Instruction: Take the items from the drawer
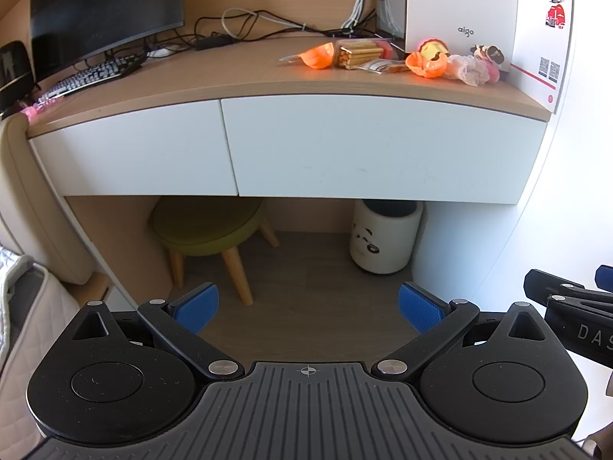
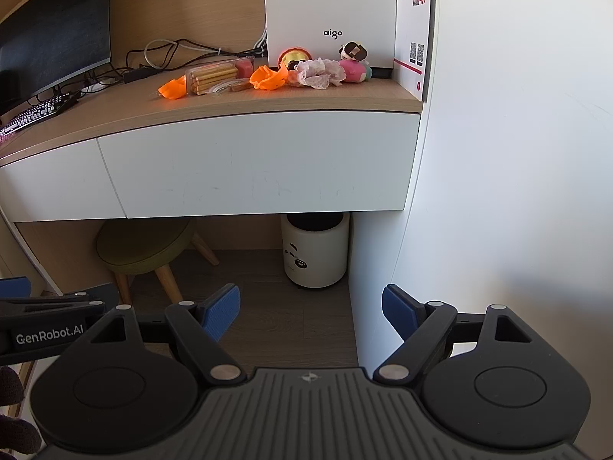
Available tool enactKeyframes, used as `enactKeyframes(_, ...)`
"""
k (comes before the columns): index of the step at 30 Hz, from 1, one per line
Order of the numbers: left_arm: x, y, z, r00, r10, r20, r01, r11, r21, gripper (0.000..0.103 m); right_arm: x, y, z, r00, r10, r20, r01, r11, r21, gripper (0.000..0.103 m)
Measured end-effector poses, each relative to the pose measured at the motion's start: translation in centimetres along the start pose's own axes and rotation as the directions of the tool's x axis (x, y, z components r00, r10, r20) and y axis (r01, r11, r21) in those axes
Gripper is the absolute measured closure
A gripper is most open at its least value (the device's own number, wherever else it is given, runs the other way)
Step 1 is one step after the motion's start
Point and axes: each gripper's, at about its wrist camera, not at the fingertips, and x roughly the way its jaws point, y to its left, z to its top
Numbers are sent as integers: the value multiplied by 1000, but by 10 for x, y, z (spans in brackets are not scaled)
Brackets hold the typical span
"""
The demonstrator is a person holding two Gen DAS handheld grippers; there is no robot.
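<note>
Two white drawer fronts hang under a wooden desk; the wide right drawer (image 1: 383,145) (image 2: 260,165) and the narrower left drawer (image 1: 134,149) are both closed. On the desktop lie orange toy shells (image 1: 320,55) (image 2: 268,76), a clear box of biscuit sticks (image 1: 362,53) (image 2: 214,73) and a small doll (image 1: 479,65) (image 2: 354,63). My left gripper (image 1: 308,306) is open and empty, well in front of the drawers. My right gripper (image 2: 310,310) is open too, holding nothing, at a similar distance.
A white aigo box (image 1: 459,4) (image 2: 329,11) stands at the desk's right end against a white wall (image 2: 517,153). Monitor (image 1: 103,7), keyboard (image 1: 92,74) and cables sit on the left. Under the desk are a green stool (image 1: 207,230) and a white bin (image 1: 385,237).
</note>
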Motion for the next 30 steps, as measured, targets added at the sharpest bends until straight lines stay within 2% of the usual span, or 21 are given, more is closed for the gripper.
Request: enactKeyframes(30,-4,-2,-2,1000,4,0,-4,1000,2,0,-1,4,-2,1000,4,-1,-4,1000,-4,21)
